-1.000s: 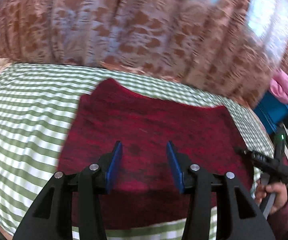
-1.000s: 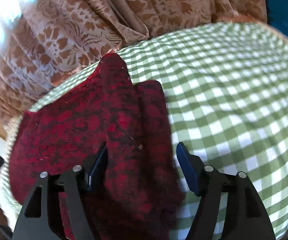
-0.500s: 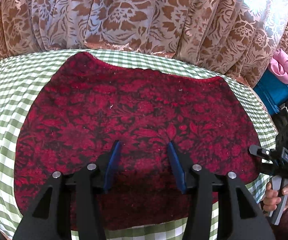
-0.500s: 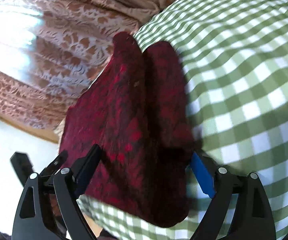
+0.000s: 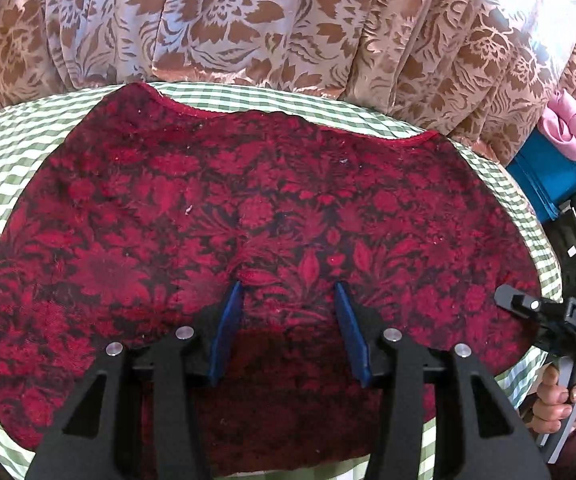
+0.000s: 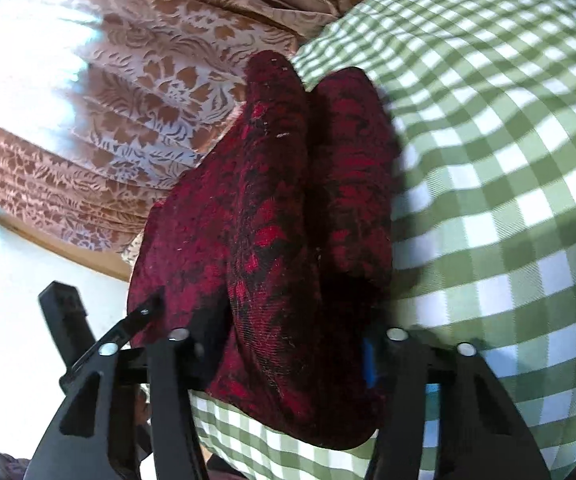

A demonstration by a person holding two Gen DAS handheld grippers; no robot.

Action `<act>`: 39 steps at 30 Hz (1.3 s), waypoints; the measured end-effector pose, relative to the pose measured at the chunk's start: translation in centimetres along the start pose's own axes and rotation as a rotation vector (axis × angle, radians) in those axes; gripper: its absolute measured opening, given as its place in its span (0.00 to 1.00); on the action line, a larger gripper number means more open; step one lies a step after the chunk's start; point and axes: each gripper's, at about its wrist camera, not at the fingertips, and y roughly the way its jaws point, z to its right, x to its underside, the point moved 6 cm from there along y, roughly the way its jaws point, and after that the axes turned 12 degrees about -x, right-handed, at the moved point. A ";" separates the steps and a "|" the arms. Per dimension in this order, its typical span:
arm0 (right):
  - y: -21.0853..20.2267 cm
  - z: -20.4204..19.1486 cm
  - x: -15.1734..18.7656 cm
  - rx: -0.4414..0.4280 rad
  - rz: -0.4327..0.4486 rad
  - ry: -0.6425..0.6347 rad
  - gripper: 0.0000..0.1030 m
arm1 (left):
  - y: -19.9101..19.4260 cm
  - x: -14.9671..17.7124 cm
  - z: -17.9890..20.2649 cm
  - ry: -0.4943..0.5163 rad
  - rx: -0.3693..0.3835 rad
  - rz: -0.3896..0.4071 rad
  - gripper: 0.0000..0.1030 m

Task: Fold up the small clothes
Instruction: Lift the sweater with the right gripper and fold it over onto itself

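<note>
The red cloth [image 5: 271, 216] lies spread on the checked table [image 5: 3, 184], with its wavy hem at 12 o'clock, near the curtain [image 5: 288, 24]. It looks flat and wide, so I judge the folding is only at its start, or between two folds; I cannot tell how many layers it has already.

The left gripper [image 5: 288, 292] is above the near middle of the cloth, its blue pads [image 5: 225, 332] apart, with a bit of cloth rising at the left tip; a real grip is not clear.

At 4 o'clock the right gripper [image 5: 528, 308] is at the cloth's edge, a hand [image 5: 556, 396] under it. In its own view the right gripper [image 6: 288, 360] is closing, with a thick bunch of the cloth [image 6: 288, 220] between the jaws. What is left: to carry this end over and smooth it.
</note>
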 end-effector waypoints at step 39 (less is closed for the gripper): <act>9.5 -22.3 0.1 0.090 -0.134 -0.546 0.32 | -6.3 2.3 -15.1 -0.321 0.097 0.046 0.26</act>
